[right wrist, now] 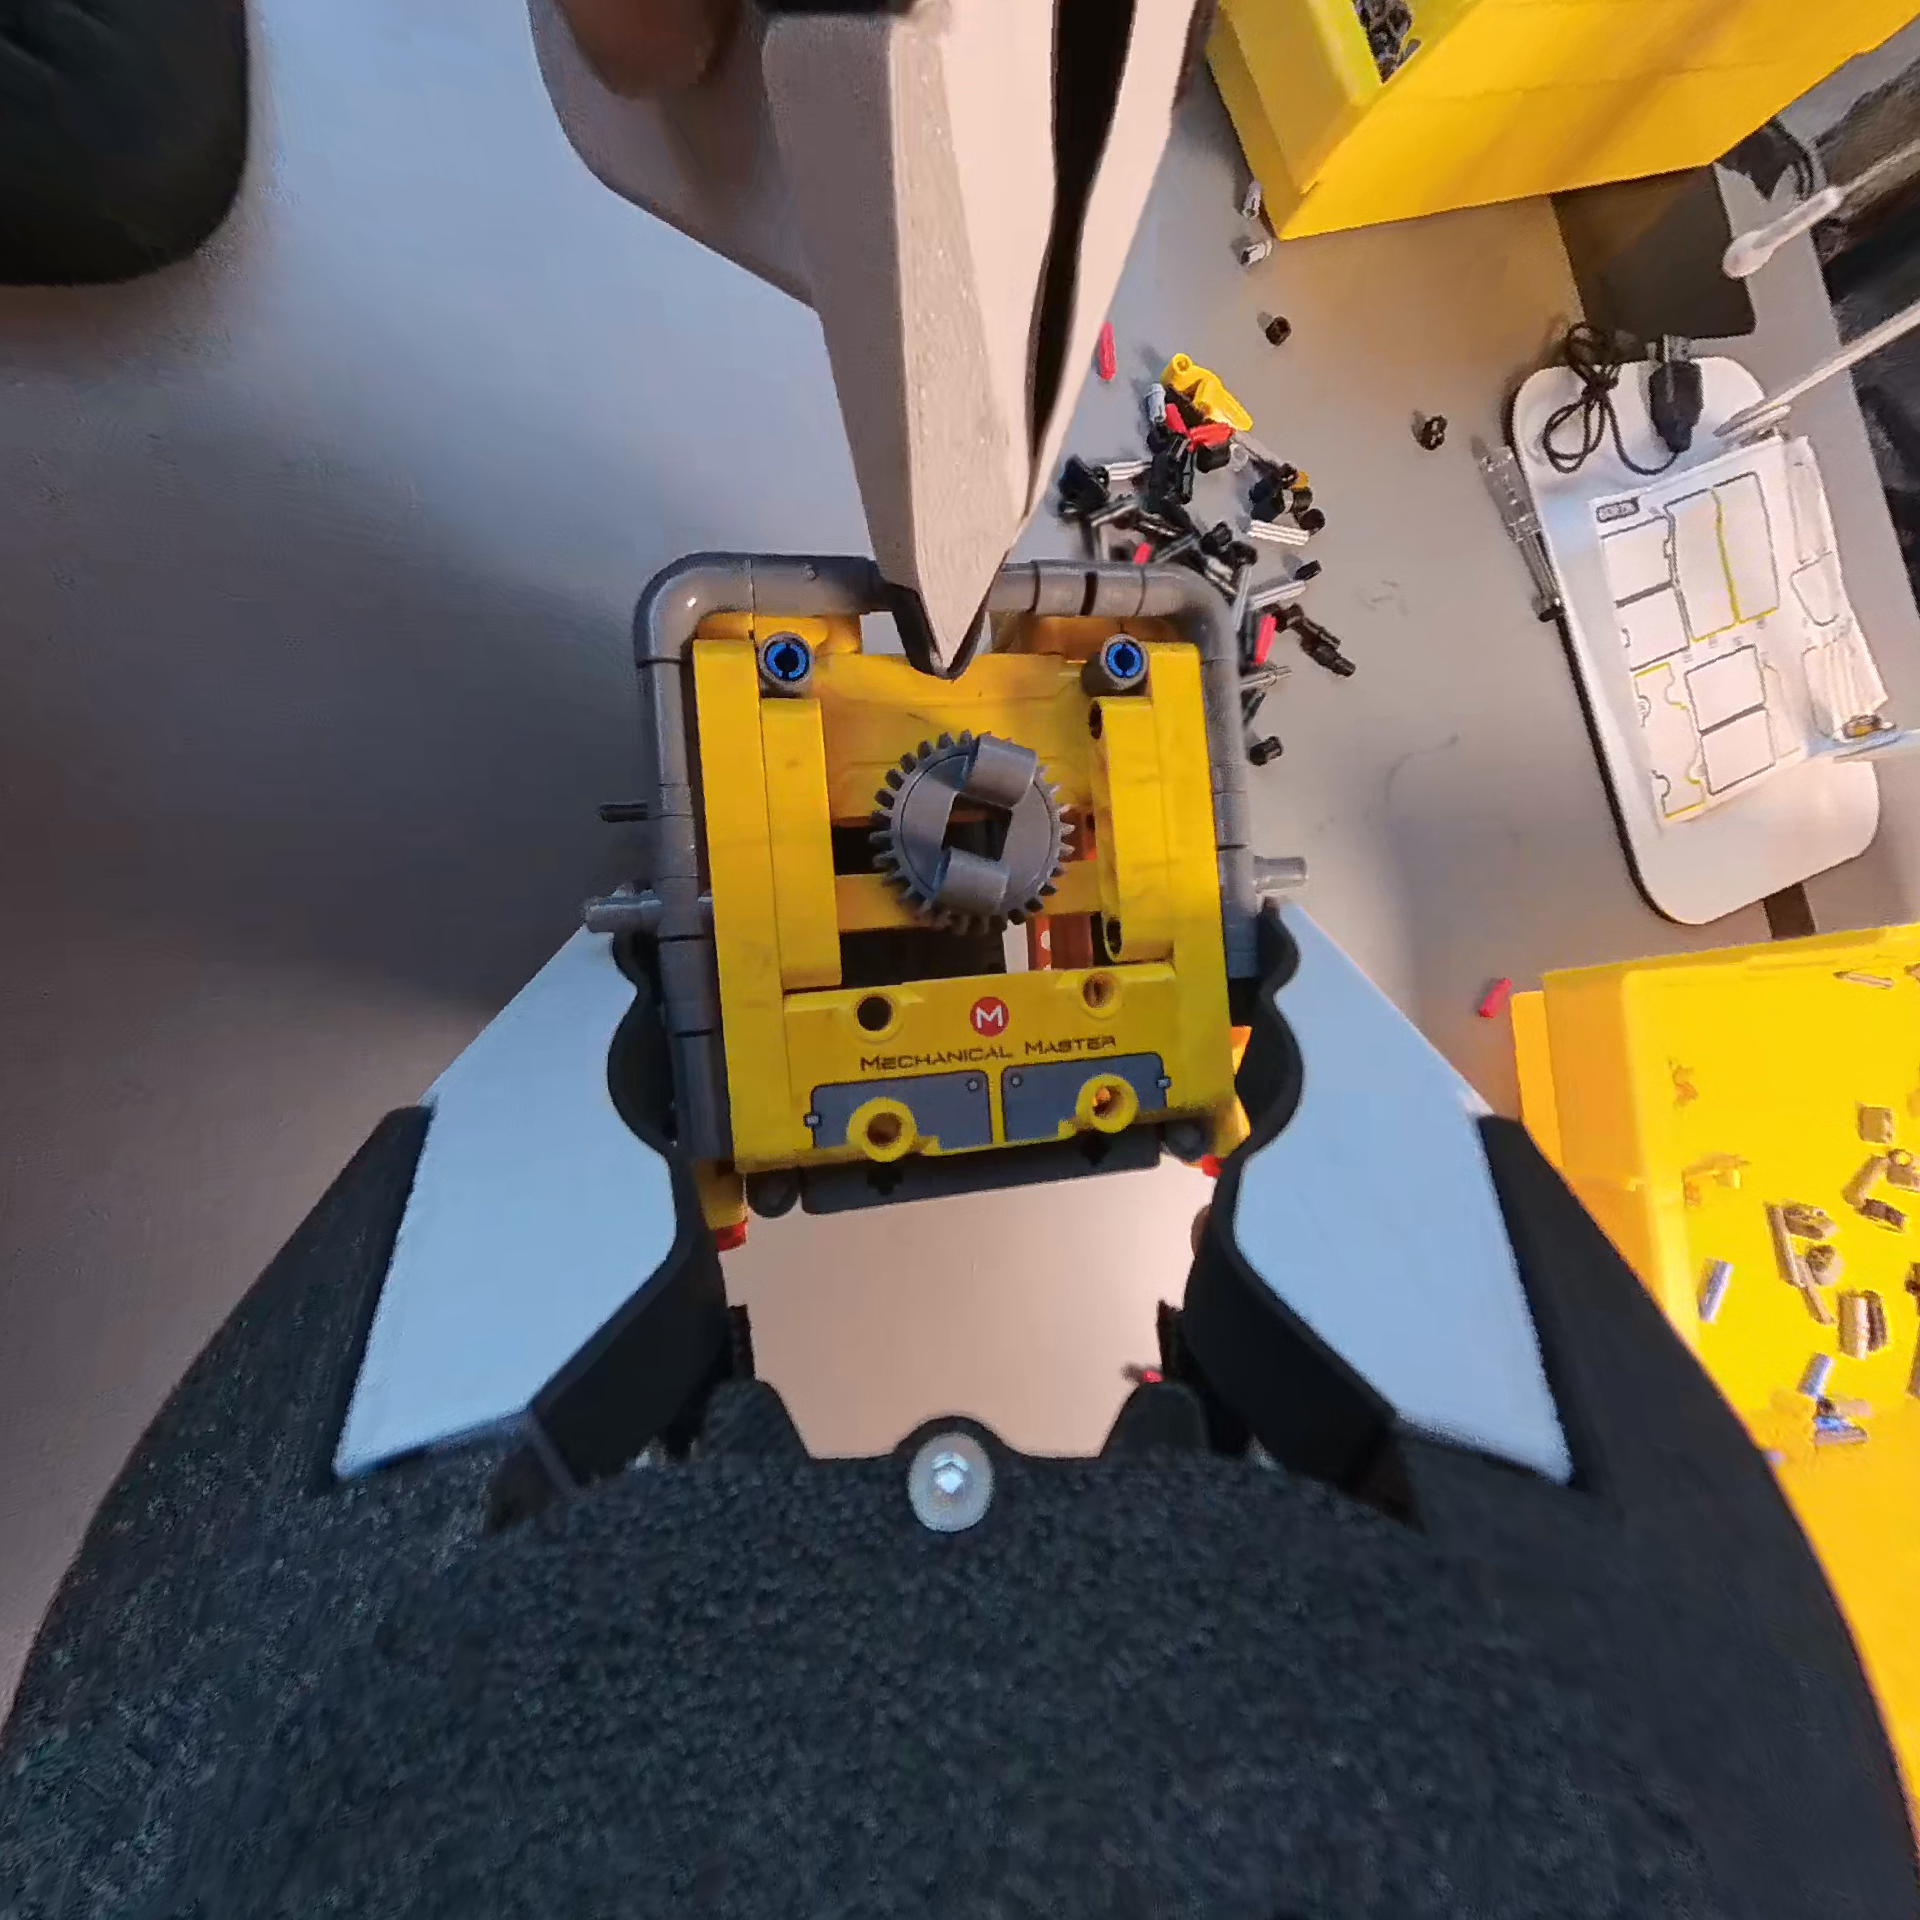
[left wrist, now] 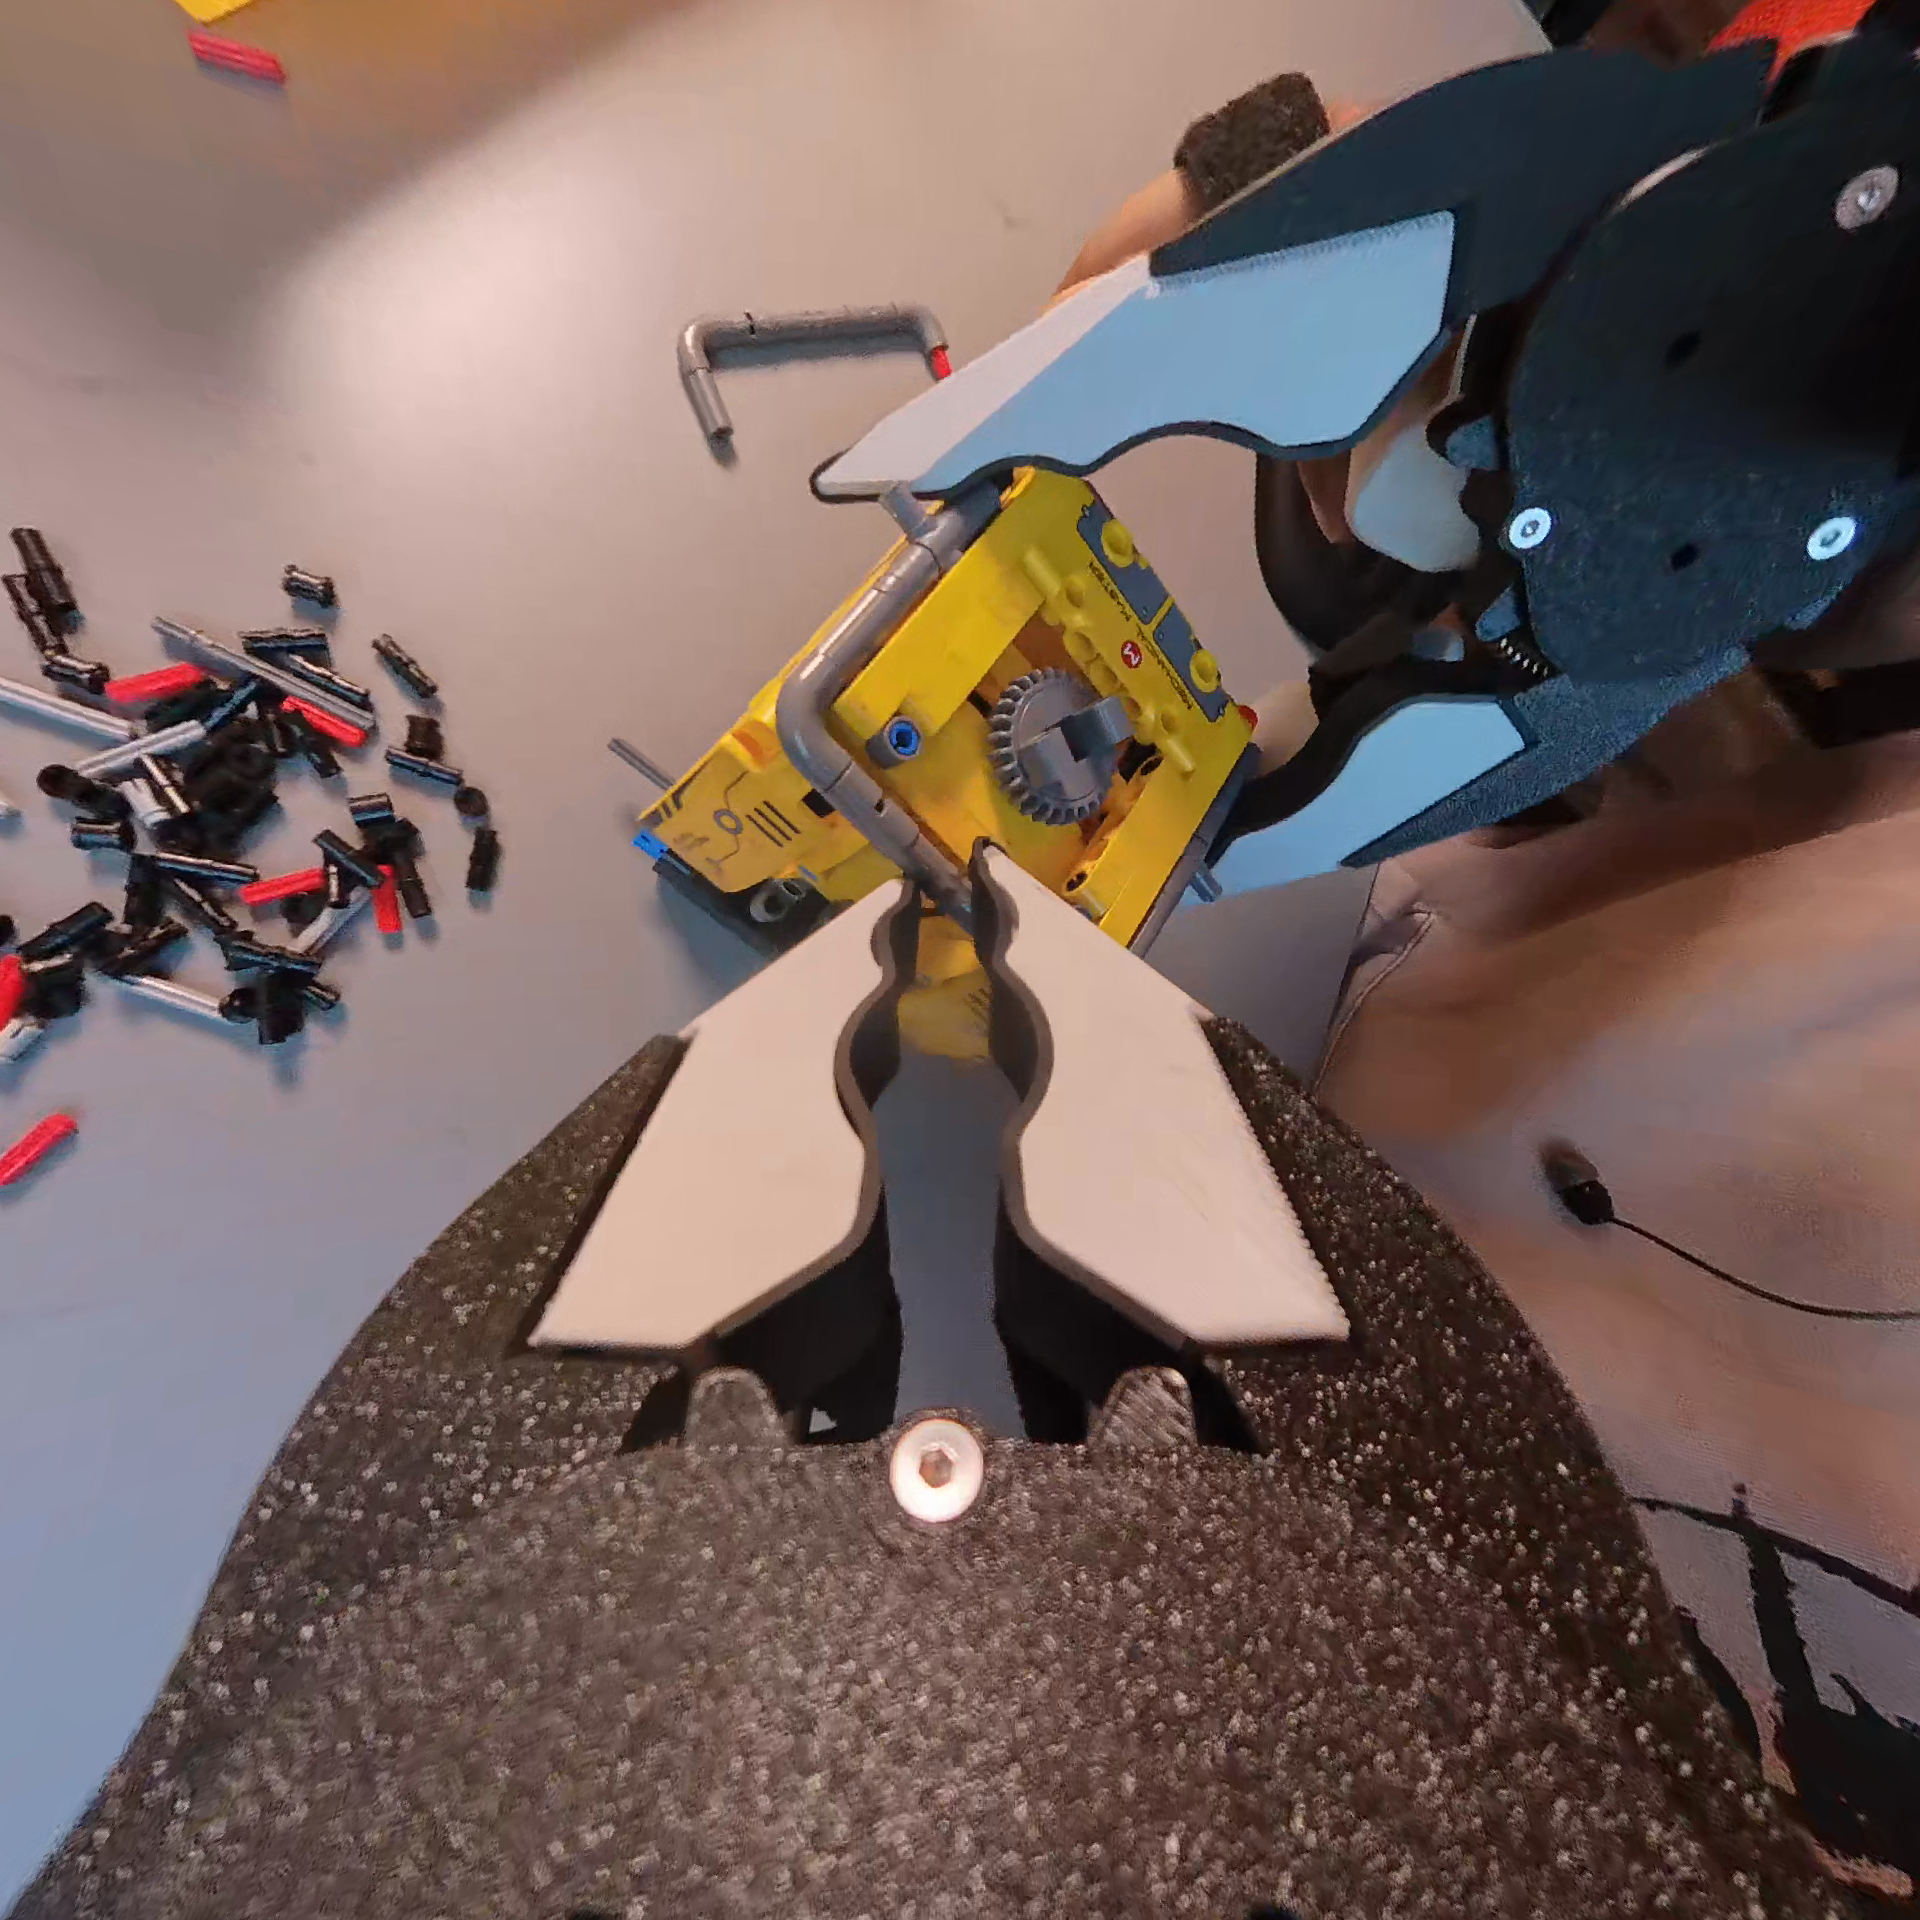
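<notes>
Squarely between the right gripper's (right wrist: 951, 1049) two fingers sits a yellow brick-built block (right wrist: 966, 883), pinched by its flanks and lifted off the grey table (right wrist: 312, 520). Its gear face looks up at the right wrist camera — one grey gear (right wrist: 971, 826), two blue pins (right wrist: 787, 659) at the far corners. The long axis runs straight away along the fingers. One grey tube frame (left wrist: 821, 686) wraps the far end, and the left gripper (left wrist: 948, 883) nips its middle, tips nearly together. One loose grey U-shaped tube (left wrist: 800, 343) lies beyond, with a scatter of black and red pins (left wrist: 218, 810) well apart.
</notes>
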Available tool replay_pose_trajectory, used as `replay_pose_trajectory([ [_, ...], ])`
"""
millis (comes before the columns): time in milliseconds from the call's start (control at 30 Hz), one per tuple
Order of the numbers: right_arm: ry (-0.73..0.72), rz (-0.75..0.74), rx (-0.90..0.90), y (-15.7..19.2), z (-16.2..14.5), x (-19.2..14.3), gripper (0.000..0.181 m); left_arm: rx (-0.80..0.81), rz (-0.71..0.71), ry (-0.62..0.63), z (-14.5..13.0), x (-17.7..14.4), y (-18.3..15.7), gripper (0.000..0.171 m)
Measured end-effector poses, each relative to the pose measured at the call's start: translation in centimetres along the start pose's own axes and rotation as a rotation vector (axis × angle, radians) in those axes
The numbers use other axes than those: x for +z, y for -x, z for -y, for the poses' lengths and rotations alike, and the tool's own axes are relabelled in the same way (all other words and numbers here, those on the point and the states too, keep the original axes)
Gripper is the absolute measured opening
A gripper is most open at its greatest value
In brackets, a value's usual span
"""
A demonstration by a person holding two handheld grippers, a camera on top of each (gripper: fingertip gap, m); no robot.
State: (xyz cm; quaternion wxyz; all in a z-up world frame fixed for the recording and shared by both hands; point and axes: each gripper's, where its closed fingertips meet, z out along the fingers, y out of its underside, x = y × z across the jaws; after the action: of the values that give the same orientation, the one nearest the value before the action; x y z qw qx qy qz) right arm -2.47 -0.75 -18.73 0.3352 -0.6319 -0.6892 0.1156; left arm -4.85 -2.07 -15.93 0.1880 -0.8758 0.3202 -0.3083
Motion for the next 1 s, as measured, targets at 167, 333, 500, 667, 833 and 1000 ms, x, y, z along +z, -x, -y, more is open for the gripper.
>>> replay_pose_trajectory([
  [167,-0.008,-0.027,0.060,-1.0,0.1,0.5,0.110,-0.022,0.057,0.004,1.0,-0.1,1.2,0.011],
  [333,-0.054,0.061,0.010,-0.6,-0.3,0.5,0.121,-0.129,0.012,-0.005,1.5,-0.1,1.7,0.010],
  [500,-0.089,0.143,0.055,-0.5,0.2,0.6,0.116,-0.136,0.004,0.045,1.1,-0.1,1.4,0.013],
  [667,-0.071,0.110,0.040,-0.7,0.6,1.0,0.115,-0.152,-0.007,0.079,0.6,0.1,1.3,0.023],
  [833,-0.088,0.102,0.042,-0.8,0.4,0.9,0.114,-0.225,-0.157,-0.016,1.2,-0.2,1.2,0.009],
  [1000,-0.118,0.131,0.056,-0.4,0.2,0.3,0.110,-0.249,-0.304,-0.141,1.3,-0.3,0.7,0.008],
])
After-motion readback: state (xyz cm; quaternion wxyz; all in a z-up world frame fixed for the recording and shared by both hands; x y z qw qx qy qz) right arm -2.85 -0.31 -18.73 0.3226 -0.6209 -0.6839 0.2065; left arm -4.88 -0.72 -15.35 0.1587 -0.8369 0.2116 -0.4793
